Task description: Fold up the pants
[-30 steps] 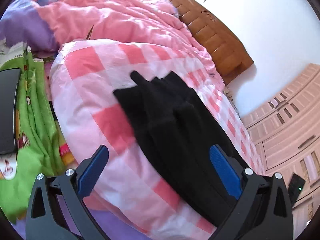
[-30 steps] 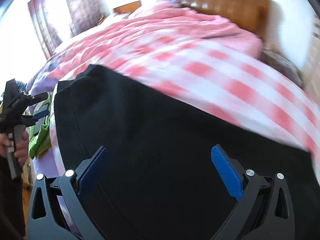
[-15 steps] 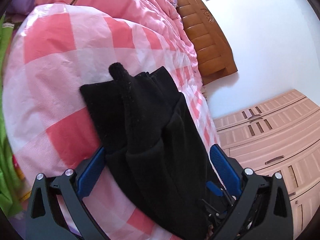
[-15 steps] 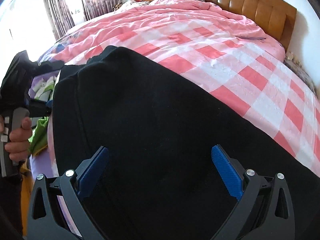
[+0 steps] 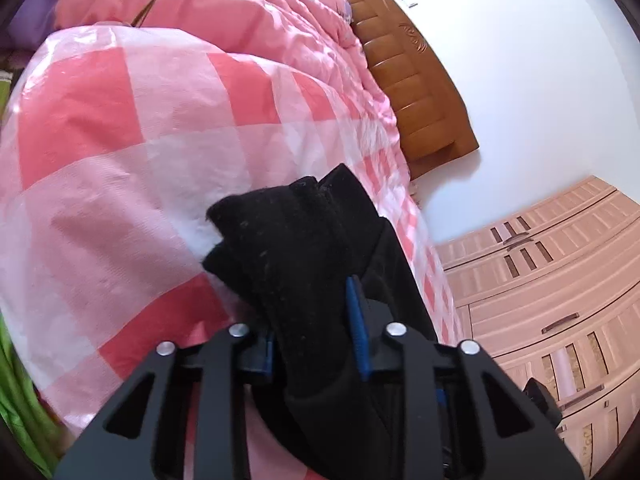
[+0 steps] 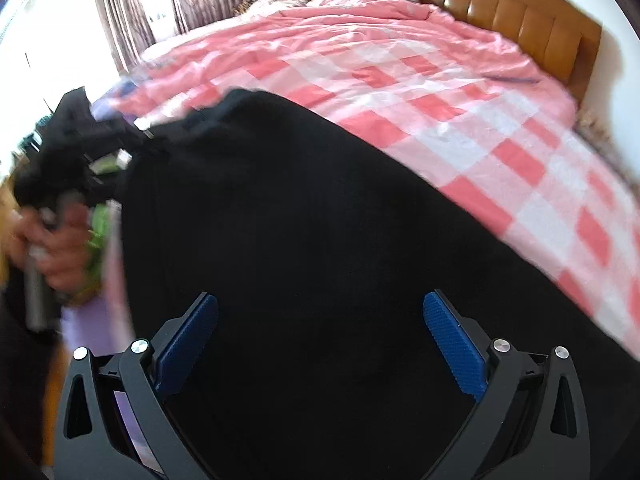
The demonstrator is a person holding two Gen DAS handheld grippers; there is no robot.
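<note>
Black pants [image 6: 304, 232] lie across the pink checked quilt [image 6: 460, 120] on the bed. In the left wrist view my left gripper [image 5: 316, 320] is shut on the bunched end of the pants [image 5: 292, 240], with cloth pinched between its blue pads [image 5: 357, 320]. In the right wrist view my right gripper [image 6: 320, 340] is open just above the broad black cloth, which fills the space between its blue pads [image 6: 452, 348]. The left gripper [image 6: 80, 148] shows blurred at the far left there, gripping the pants' end, held by a hand [image 6: 60, 240].
A wooden headboard [image 6: 500, 12] stands at the far end of the bed. Pink wardrobes [image 5: 560, 300] line the wall. A green cloth [image 5: 24, 420] lies at the bed's near edge. Curtains [image 6: 160, 8] hang at the back left.
My left gripper has closed on the end of the pants; it was open before. The right gripper stays open over the cloth, and the pants' left end has lifted and shifted.
</note>
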